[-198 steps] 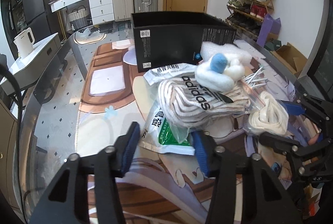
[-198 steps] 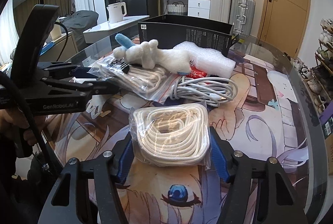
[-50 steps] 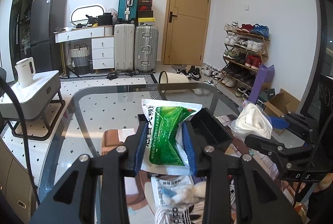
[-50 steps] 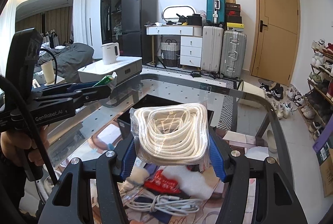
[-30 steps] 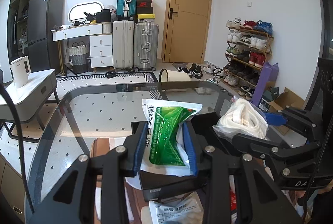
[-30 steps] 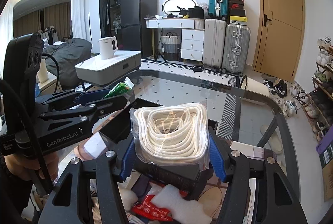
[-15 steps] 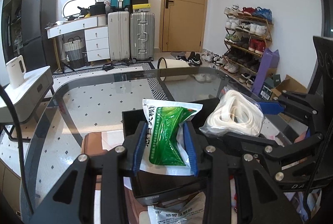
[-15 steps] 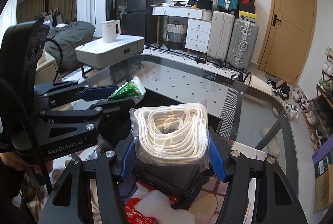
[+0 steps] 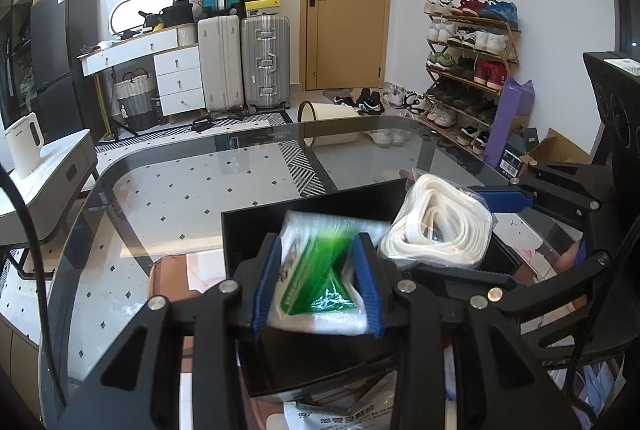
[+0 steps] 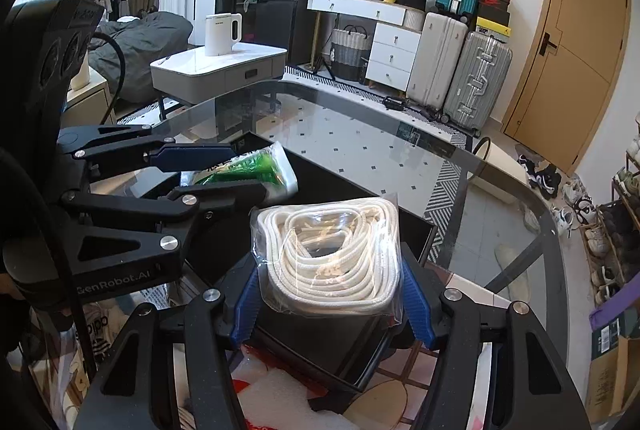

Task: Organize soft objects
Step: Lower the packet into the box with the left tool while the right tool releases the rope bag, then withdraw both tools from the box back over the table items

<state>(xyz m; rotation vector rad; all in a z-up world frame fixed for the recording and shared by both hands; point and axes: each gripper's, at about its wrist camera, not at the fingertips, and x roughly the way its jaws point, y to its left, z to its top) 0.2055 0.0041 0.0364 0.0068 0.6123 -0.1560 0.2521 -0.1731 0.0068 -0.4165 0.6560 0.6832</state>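
Two bags hang over the black box (image 10: 416, 226): my left gripper (image 9: 318, 284) clamps the green-and-white packet (image 9: 320, 290) upright, my right gripper (image 10: 332, 304) clamps the bagged white rope coil (image 10: 332, 254), facing me.

My left claw (image 9: 318, 282) grips the green packet (image 9: 320, 286) above the black box (image 9: 256, 230); the rope bag (image 9: 436, 230) hangs alongside.

We see the green packet (image 9: 320, 282) only as a blur, its print unreadable. The black box (image 9: 256, 226) has its floor hidden behind that packet and the bagged rope (image 10: 332, 254). The white packet (image 9: 340, 416) below is cut off at the left wrist view's edge. We cannot tell whose hand holds either gripper.
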